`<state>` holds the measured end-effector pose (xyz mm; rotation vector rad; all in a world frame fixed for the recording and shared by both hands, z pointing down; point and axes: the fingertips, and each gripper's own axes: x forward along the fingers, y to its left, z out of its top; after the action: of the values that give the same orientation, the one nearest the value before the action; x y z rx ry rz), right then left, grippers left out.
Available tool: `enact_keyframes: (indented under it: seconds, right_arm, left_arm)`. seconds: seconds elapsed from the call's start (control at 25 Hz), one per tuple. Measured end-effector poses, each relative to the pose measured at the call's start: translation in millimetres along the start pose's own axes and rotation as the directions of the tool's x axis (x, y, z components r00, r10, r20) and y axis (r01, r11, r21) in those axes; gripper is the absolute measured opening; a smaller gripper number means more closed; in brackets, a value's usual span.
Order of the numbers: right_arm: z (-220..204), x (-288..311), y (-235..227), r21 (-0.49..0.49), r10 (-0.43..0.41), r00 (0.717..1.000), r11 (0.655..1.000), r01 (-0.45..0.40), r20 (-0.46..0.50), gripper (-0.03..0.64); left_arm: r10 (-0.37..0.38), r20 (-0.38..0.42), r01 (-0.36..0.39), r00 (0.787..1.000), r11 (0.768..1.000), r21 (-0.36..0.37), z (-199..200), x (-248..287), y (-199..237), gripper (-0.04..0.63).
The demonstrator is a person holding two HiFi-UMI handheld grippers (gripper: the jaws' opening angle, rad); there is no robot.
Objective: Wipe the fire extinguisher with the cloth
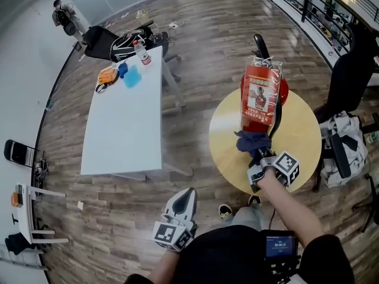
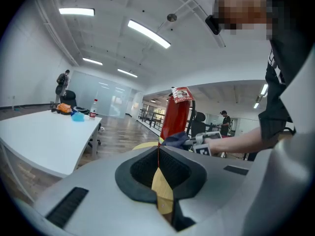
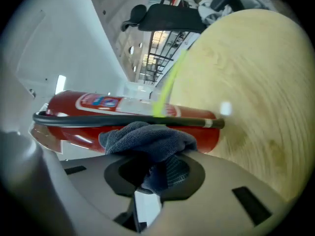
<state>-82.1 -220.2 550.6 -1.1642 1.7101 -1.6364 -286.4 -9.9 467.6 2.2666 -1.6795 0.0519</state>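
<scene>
A red fire extinguisher (image 1: pixel 260 96) with a black hose stands upright on the round wooden table (image 1: pixel 302 136). A dark blue cloth (image 1: pixel 251 141) is pressed against its lower body. My right gripper (image 1: pixel 262 163) is shut on the cloth, which bunches out of its jaws against the red cylinder (image 3: pixel 123 113) in the right gripper view; the cloth (image 3: pixel 147 140) covers part of the body. My left gripper (image 1: pixel 185 205) hangs low near my body, shut and holding nothing, away from the table. In its own view the extinguisher (image 2: pixel 176 113) stands ahead.
A long white table (image 1: pixel 124 123) at the left carries a bottle (image 1: pixel 142 52), an orange object and a blue item. A black chair (image 1: pixel 352 76) and a bag (image 1: pixel 343 149) stand right of the round table. A railing runs along the far right. A person stands far back.
</scene>
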Motion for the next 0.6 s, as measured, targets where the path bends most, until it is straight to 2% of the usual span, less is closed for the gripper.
enact_keyframes:
  seconds: [0.08, 0.12, 0.2, 0.24, 0.32, 0.44, 0.52, 0.6]
  right_arm:
    - [-2, 5, -40, -0.070, -0.035, 0.999, 0.997, 0.035, 0.013, 0.083]
    - [-1, 7, -67, -0.073, -0.104, 0.995, 0.992, 0.104, 0.014, 0.083]
    - [5, 9, -119, -0.016, -0.241, 0.970, 0.970, 0.241, 0.010, 0.081]
    - [8, 10, -133, -0.016, -0.261, 0.965, 0.965, 0.261, 0.005, 0.081]
    - [10, 13, -140, -0.042, -0.249, 0.968, 0.968, 0.249, -0.004, 0.078]
    - [7, 15, -135, -0.002, -0.246, 0.969, 0.969, 0.246, -0.024, 0.073]
    - [2, 15, -118, 0.016, -0.239, 0.970, 0.971, 0.240, -0.049, 0.069]
    - [-2, 13, -88, 0.025, -0.184, 0.981, 0.982, 0.186, -0.063, 0.067]
  left_arm:
    - [0.000, -0.008, 0.000, 1.000, 1.000, 0.004, -2, -1, 1, 0.023]
    - [0.000, -0.012, 0.000, 1.000, 1.000, 0.006, -3, -2, 2, 0.023]
    - [0.002, -0.019, -0.001, 1.000, 1.000, 0.006, -6, -4, 2, 0.023]
    - [0.005, -0.021, -0.004, 1.000, 1.000, 0.006, -7, -6, 2, 0.023]
    - [0.014, -0.022, -0.013, 1.000, 1.000, 0.006, -9, -9, 3, 0.023]
    - [0.018, -0.031, -0.018, 0.999, 1.000, -0.004, -14, -6, 4, 0.023]
    - [0.016, -0.029, -0.016, 0.999, 1.000, -0.010, -13, -5, 4, 0.023]
    - [0.013, -0.021, -0.013, 1.000, 1.000, -0.018, -9, -5, 6, 0.023]
